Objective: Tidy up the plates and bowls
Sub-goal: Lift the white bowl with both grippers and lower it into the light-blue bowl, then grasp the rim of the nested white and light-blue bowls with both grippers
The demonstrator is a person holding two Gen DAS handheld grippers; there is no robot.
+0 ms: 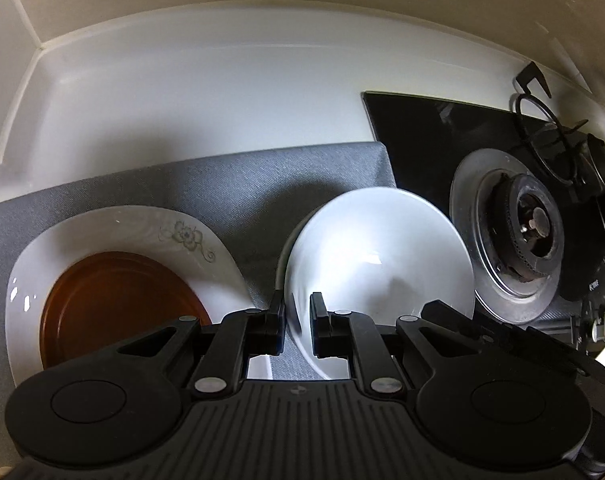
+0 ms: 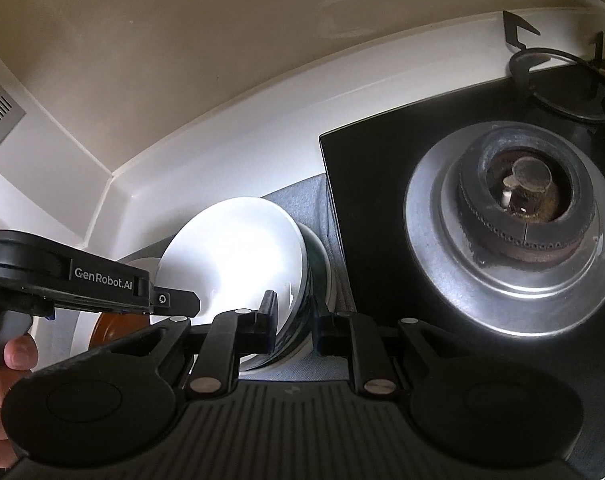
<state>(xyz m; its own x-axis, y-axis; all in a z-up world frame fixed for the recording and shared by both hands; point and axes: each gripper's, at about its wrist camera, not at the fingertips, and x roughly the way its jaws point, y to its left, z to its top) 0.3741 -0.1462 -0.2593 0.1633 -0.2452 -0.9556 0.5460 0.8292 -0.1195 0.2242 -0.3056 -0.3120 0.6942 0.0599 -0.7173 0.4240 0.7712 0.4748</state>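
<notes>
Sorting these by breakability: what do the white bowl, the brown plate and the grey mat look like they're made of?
White bowl: probably glazed ceramic, glossy with bright highlights. Brown plate: looks like translucent amber glass, smooth with moulded rings, though plastic is possible. Grey mat: woven fabric, matte, fine weave visible.

White bowl (image 1: 378,248) tilted, rim pinched on both sides from what I see; in the right wrist view it sits on a dark green-banded bowl (image 2: 316,268). Just left on the grey mat: white floral plate (image 1: 142,228), flat, with a brown plate (image 1: 118,304) resting in it.
</notes>
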